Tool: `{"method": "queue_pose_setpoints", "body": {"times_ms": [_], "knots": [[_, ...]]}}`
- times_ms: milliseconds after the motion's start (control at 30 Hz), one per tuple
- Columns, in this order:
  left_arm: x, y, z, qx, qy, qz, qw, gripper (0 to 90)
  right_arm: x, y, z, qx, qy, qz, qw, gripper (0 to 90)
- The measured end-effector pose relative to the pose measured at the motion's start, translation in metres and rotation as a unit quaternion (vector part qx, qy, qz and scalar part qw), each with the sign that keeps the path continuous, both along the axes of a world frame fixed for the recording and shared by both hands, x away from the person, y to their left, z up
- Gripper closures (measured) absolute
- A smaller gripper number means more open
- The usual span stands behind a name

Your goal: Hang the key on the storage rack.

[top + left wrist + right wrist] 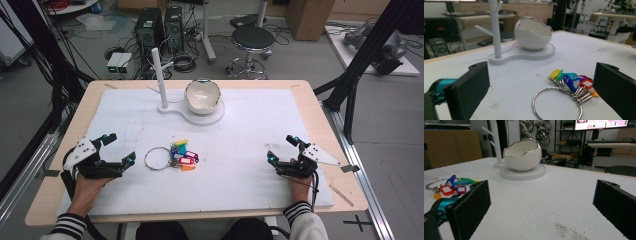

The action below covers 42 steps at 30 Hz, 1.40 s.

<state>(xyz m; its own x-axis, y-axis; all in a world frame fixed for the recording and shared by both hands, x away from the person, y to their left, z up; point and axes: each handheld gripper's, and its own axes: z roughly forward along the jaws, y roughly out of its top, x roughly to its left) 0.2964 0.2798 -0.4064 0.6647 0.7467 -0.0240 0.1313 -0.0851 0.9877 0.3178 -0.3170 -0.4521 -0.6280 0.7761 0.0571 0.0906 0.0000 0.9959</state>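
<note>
A metal key ring (157,158) with several coloured tags (184,156) lies flat on the white mat, left of centre. In the left gripper view the key ring (557,105) and its tags (574,81) lie just ahead, between the jaws. My left gripper (119,148) rests open on the mat, a short way left of the ring. My right gripper (284,149) rests open near the mat's right side, nothing between its jaws. A white eggshell-shaped bowl (202,96) sits on a white stand base (211,117) with a branched post (159,75) at the back.
The white mat (240,175) covers most of the wooden table (45,200). Beyond the table are a stool (252,40), computer towers (150,27) and black frame legs (360,65). In the right gripper view the bowl (522,155) stands ahead, the tags (451,187) at left.
</note>
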Motion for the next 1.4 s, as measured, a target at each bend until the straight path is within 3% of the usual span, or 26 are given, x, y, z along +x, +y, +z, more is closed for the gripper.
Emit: {"method": "queue_pose_setpoints", "body": {"times_ms": [167,233,267,300,467,667,800,833,867,900,1000,1067,1133,1167,1200,1233,1267,1333,1367,1400], "knots": [[0.015,-0.007,0.029,0.054,0.043,-0.019,0.9974,1.7,0.000,0.001,0.000,0.001,0.000,0.000,1.0000,0.9],[0.022,-0.009,0.039,0.058,0.058,-0.032,0.9961,1.7,0.000,0.001,0.000,-0.002,-0.002,-0.001,1.0000,0.9],[0.028,-0.012,0.047,0.071,0.076,-0.043,0.9936,1.7,0.000,0.001,0.000,-0.002,-0.002,0.000,1.0000,0.9],[0.028,-0.012,0.047,0.071,0.076,-0.043,0.9936,1.7,0.000,0.001,0.000,-0.002,-0.002,0.000,1.0000,0.9],[0.043,-0.019,0.066,0.133,0.110,-0.054,0.9836,1.7,0.000,0.001,0.000,-0.001,0.001,0.000,1.0000,0.9],[0.058,-0.029,0.075,0.170,0.142,-0.056,0.9736,1.7,0.000,0.001,0.000,-0.002,-0.002,0.000,1.0000,0.9],[0.066,-0.038,0.074,0.199,0.162,-0.060,0.9646,1.7,0.000,0.001,0.000,-0.002,-0.002,0.000,1.0000,0.9],[0.069,-0.043,0.072,0.208,0.169,-0.062,0.9614,1.7,0.000,0.001,0.000,-0.003,-0.002,0.000,1.0000,0.9],[0.069,-0.043,0.072,0.208,0.169,-0.062,0.9614,1.7,0.000,0.001,0.000,-0.003,-0.002,0.000,1.0000,0.9],[0.071,-0.045,0.072,0.216,0.175,-0.062,0.9586,1.7,0.000,0.001,0.000,-0.005,-0.002,0.002,1.0000,0.9],[0.076,-0.051,0.072,0.226,0.190,-0.062,0.9534,1.7,0.000,0.001,0.000,-0.006,-0.002,0.000,1.0000,0.9],[0.079,-0.054,0.072,0.235,0.202,-0.063,0.9487,1.7,0.000,0.001,0.000,-0.006,-0.002,0.000,1.0000,0.9],[0.084,-0.059,0.071,0.245,0.222,-0.059,0.9418,1.7,-0.001,0.001,0.000,-0.006,-0.002,0.001,1.0000,0.9],[0.084,-0.059,0.071,0.245,0.222,-0.059,0.9418,1.7,-0.001,0.002,0.000,-0.006,-0.002,0.001,1.0000,0.9],[0.085,-0.060,0.070,0.251,0.227,-0.059,0.9392,1.7,-0.001,0.002,0.000,-0.005,-0.002,0.001,1.0000,0.9],[0.089,-0.062,0.069,0.259,0.238,-0.056,0.9345,1.7,-0.001,0.002,0.000,-0.006,-0.002,0.001,1.0000,0.9],[0.089,-0.062,0.069,0.259,0.238,-0.056,0.9345,1.8,-0.001,0.002,0.000,-0.005,-0.002,0.000,1.0000,0.9],[0.092,-0.064,0.066,0.267,0.246,-0.057,0.9303,1.7,0.000,0.002,0.000,-0.006,-0.002,0.001,1.0000,0.9],[0.095,-0.066,0.063,0.273,0.254,-0.056,0.9263,1.9,-0.001,0.002,0.000,-0.006,-0.002,0.001,1.0000,0.9],[0.095,-0.066,0.063,0.273,0.254,-0.056,0.9263,3.1,0.000,0.002,0.000,-0.006,-0.003,0.000,1.0000,0.9]]}}
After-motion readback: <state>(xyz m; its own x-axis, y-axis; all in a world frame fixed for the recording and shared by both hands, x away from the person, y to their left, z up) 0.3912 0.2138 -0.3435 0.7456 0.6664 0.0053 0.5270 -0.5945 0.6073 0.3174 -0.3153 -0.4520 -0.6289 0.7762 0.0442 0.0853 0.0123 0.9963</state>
